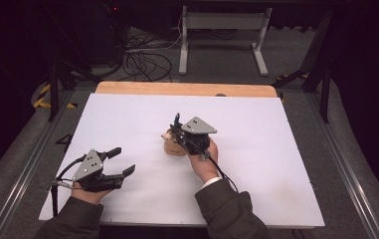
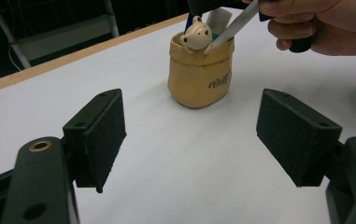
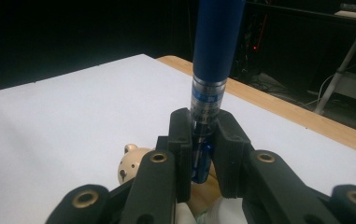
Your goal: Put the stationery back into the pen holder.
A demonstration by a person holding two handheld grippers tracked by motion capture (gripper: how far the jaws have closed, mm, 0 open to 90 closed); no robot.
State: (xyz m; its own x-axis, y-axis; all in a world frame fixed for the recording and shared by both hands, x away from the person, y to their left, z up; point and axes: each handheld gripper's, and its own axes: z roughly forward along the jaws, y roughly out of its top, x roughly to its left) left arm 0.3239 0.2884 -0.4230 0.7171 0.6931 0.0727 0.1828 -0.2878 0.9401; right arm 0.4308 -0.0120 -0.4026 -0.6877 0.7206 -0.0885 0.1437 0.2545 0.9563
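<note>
White table (image 1: 127, 114) brightly, evenly lit from above; surroundings beyond table fall to near black. Soft shadow under pouch (image 2: 199, 77) on table. No glare. High view soft, slightly grainy. Left gripper view: jaws near lens slightly blurred, pouch sharp. Right gripper view: pen (image 3: 210, 70) crisp, background beyond table dim, blurred.

The tan, soft-sided pen pot (image 2: 199, 79) looks like matt, slightly creased leather-like material. A glossy blue plastic pen (image 3: 210, 70) carries a clear, shiny banded section — smooth throughout. The cream bear-head topper (image 2: 195, 36) is smooth plastic. The white table sheet (image 1: 256, 164) is matt; its far edge strip (image 1: 177, 88) is bare pale wood. The black gripper pads (image 2: 103, 135) look rough, rubbery — dull.
</note>
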